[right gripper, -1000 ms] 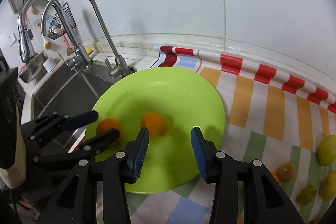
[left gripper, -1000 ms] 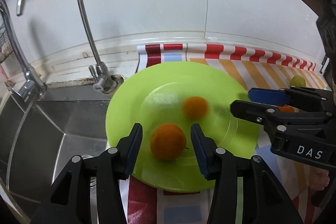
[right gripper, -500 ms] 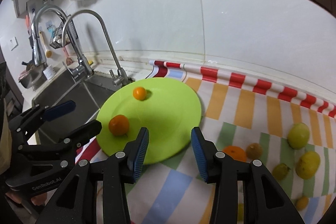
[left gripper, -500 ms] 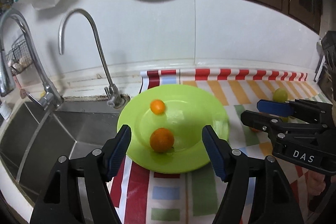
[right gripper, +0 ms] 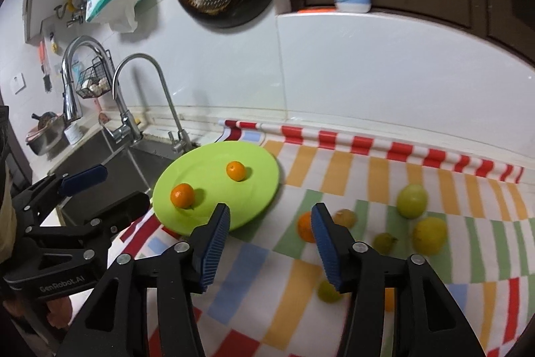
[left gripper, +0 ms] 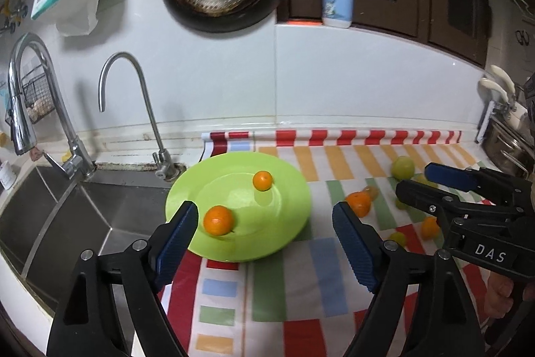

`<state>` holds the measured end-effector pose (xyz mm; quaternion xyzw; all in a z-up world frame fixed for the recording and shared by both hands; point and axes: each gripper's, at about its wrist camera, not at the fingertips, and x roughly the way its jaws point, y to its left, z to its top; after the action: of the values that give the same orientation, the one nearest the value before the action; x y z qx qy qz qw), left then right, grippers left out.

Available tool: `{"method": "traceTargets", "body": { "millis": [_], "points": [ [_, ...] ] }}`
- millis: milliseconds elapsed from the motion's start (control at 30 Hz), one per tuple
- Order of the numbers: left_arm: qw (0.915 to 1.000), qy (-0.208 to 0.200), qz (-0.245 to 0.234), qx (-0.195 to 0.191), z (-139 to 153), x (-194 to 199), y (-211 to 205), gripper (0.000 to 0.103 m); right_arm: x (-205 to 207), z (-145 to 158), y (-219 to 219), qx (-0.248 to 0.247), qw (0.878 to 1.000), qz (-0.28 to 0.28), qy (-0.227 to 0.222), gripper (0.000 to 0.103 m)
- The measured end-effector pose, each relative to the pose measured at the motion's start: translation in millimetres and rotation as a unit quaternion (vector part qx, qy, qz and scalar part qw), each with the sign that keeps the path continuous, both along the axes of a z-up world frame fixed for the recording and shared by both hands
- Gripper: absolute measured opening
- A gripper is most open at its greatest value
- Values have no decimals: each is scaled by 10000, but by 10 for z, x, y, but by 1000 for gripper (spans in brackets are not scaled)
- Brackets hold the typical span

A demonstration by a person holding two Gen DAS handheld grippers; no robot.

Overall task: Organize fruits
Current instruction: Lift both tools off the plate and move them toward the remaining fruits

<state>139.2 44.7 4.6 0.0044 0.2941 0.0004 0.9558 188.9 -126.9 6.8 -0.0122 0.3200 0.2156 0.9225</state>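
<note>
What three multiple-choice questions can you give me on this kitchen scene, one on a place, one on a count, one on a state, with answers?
1. Where does the green plate lie?
A. in the sink
B. on the striped cloth beside the sink
C. on the window ledge

2. How many oranges are on the plate?
A. two
B. four
C. none

3. What is between the left tongs?
A. an orange
B. a lemon
C. nothing

Answers: 1 B, its rim rests on the striped cloth next to the sink. 2 A, a larger orange and a smaller orange. 3 C, the jaws are opening with nothing between them.
</note>
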Motion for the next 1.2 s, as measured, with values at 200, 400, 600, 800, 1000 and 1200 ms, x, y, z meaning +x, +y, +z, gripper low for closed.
{"method": "traceTargets", "body": {
  "millis": [200, 400, 600, 800, 1000, 1200],
  "points": [
    [9996, -173, -208, 56, 77, -138, -217, 87, -204, 110, -268, -53, 9995, -223, -206, 57],
    [9986, -291, -436, 91, 75, -194, -430, 88, -351, 126, -509, -116, 9986, -435, -284, 57],
    [9967, -289, -748, 94, -10, -183, -654, 88, -434, 40, -716, -184, 9975, -656, -207, 57],
    [9944, -231, -1013, 182, -131, -133, -865, 88, -471, -61, -928, -285, 9956, -888, -130, 57],
    [9917, -37, -1266, 220, -310, -28, -1035, 88, -417, -206, -1072, -237, 9945, -1016, 64, 57],
    [9883, 192, -1487, 262, -531, 91, -1133, 83, -337, -384, -1104, -218, 9944, -1015, 218, 57]
  ]
}}
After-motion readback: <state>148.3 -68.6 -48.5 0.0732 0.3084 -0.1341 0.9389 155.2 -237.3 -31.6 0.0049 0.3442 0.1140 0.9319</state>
